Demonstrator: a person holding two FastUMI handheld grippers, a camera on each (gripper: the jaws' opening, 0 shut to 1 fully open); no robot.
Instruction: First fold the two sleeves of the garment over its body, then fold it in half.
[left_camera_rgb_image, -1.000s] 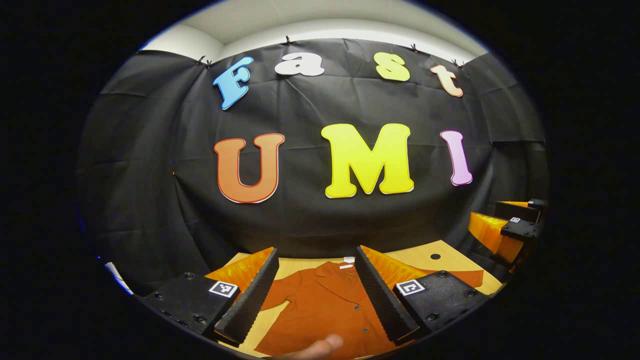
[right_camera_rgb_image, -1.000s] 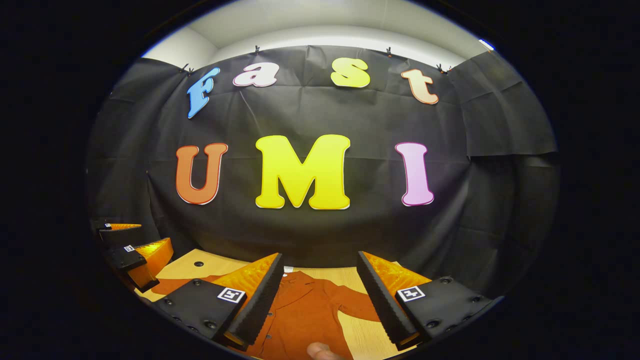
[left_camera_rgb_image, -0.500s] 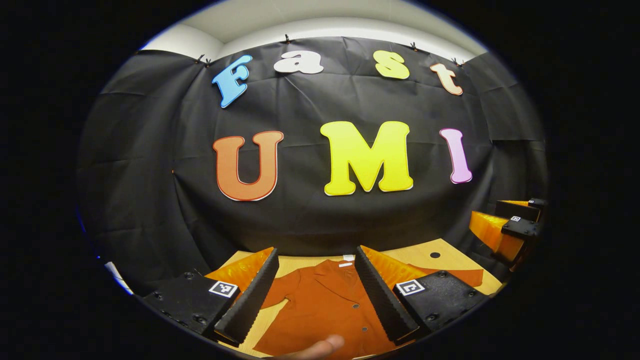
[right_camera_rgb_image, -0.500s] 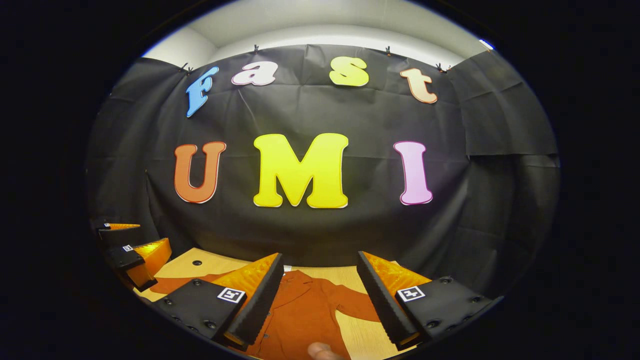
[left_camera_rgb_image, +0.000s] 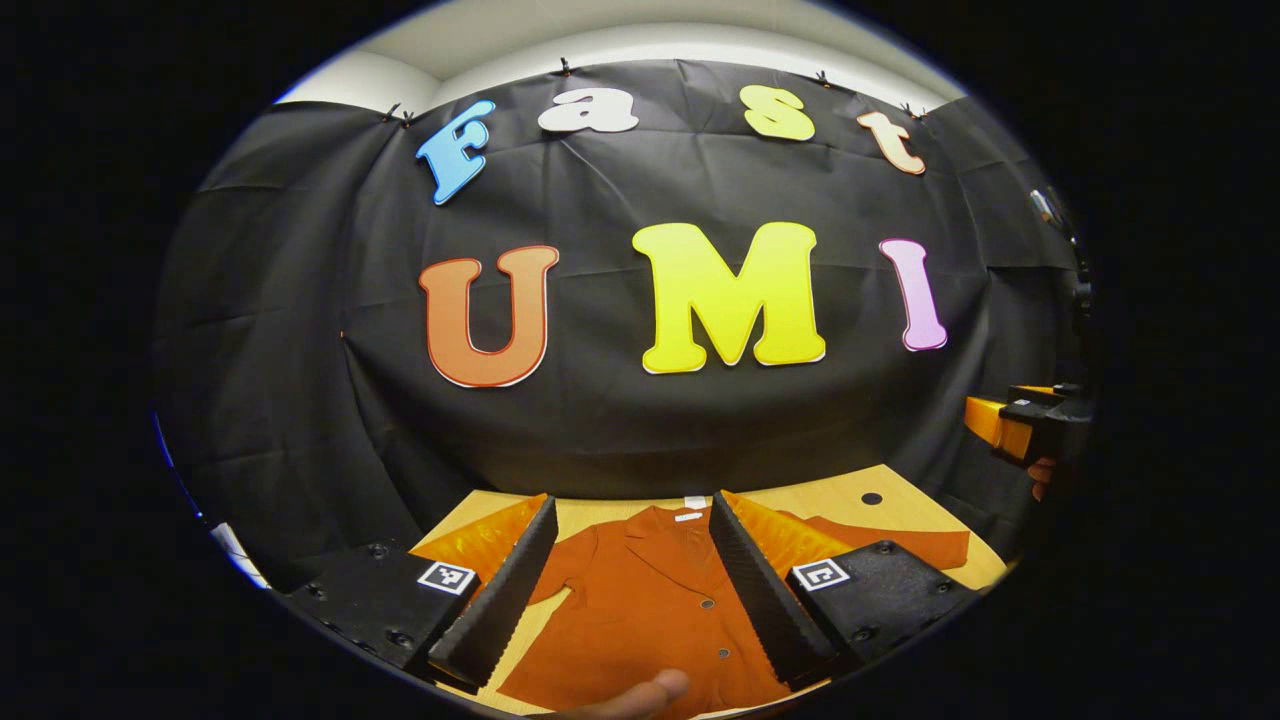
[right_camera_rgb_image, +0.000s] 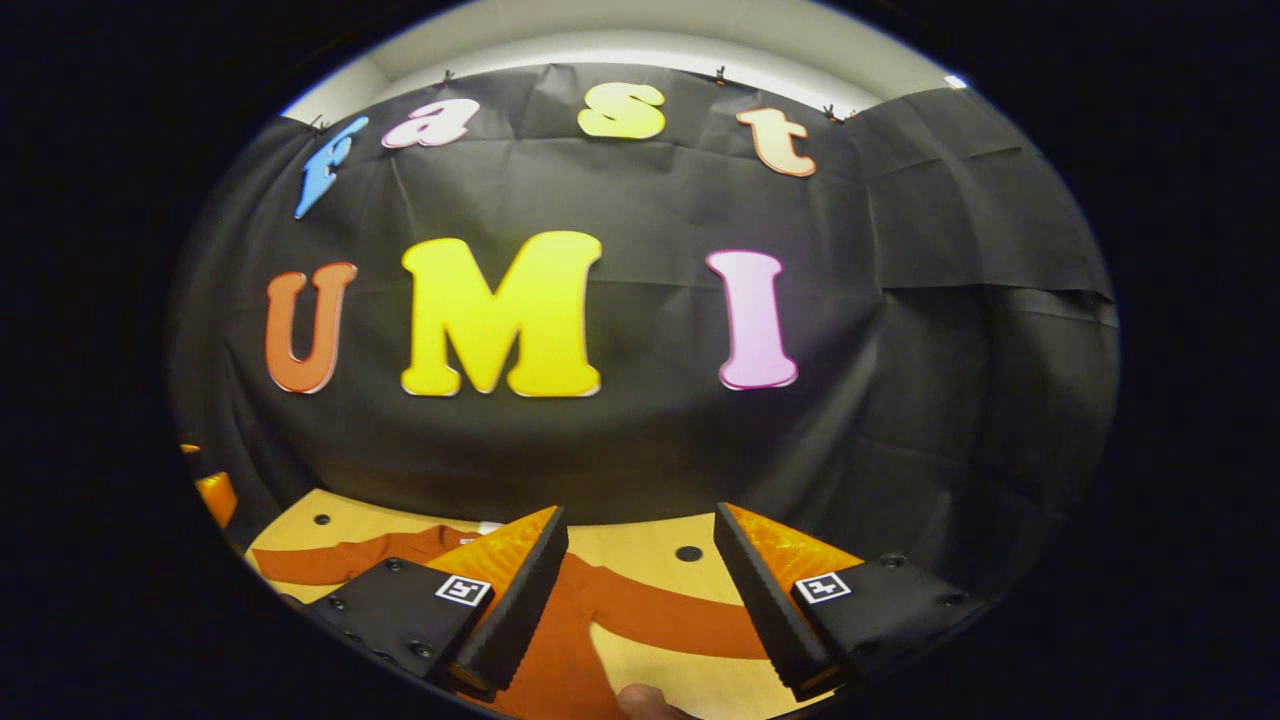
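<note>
A rust-orange buttoned garment (left_camera_rgb_image: 650, 610) lies flat on the wooden table (left_camera_rgb_image: 840, 500), collar toward the booth wall. In the left gripper view my left gripper (left_camera_rgb_image: 633, 580) hangs open above its chest, nothing between the fingers, and one sleeve (left_camera_rgb_image: 900, 545) stretches out to the right. In the right gripper view my right gripper (right_camera_rgb_image: 640, 590) is open above the garment's right sleeve (right_camera_rgb_image: 660, 618), which runs across the table, while the other sleeve (right_camera_rgb_image: 330, 560) reaches left. The right gripper (left_camera_rgb_image: 1025, 425) also appears at the right edge of the left gripper view.
A fingertip (left_camera_rgb_image: 640, 692) of the holding hand pokes in at the bottom of the left gripper view, another fingertip (right_camera_rgb_image: 645, 700) in the right. Small round holes (left_camera_rgb_image: 871, 497) (right_camera_rgb_image: 688, 553) dot the tabletop. The black cloth wall stands close behind the table's far edge.
My right gripper has swung to the right, from over the garment's body to over its right sleeve. The left gripper has tilted down slightly. Both stay open.
</note>
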